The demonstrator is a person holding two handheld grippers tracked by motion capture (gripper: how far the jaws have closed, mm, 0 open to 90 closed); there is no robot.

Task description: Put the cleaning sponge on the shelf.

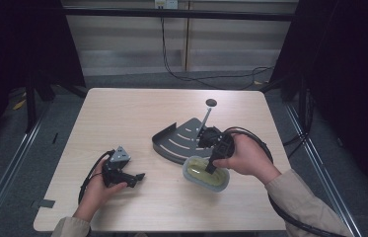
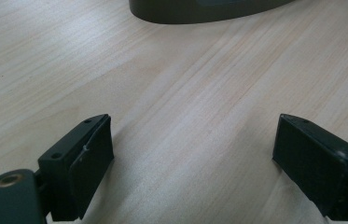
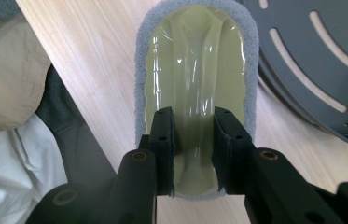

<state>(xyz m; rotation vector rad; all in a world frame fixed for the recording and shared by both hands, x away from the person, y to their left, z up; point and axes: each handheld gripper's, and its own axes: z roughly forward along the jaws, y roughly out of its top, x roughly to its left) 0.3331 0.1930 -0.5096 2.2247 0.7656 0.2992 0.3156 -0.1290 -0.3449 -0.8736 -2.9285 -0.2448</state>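
Oval scrubber (image 3: 195,60), yellow-green glossy plastic with raised central ridge, grey fuzzy pad around the rim (image 1: 206,172); ridge side up, near bench front, just beside dark slotted rack (image 1: 181,137).

- Light wood-grain rectangular table (image 1: 122,118), corners rounded; small dark round hole (image 1: 211,102) near its far edge
- Dark grey fan-shaped metal tray (image 1: 179,138) with pale curved slots, lying right of the table's centre; raised wall along its left side; thin grey rod (image 1: 205,118) running from it toward the hole
- Black cable (image 1: 191,74) trailing across the grey floor beyond the table
- Pale wall panels (image 1: 181,39) behind; black crossbar (image 1: 171,12) above
- Metal floor rail (image 1: 9,163) left of the table
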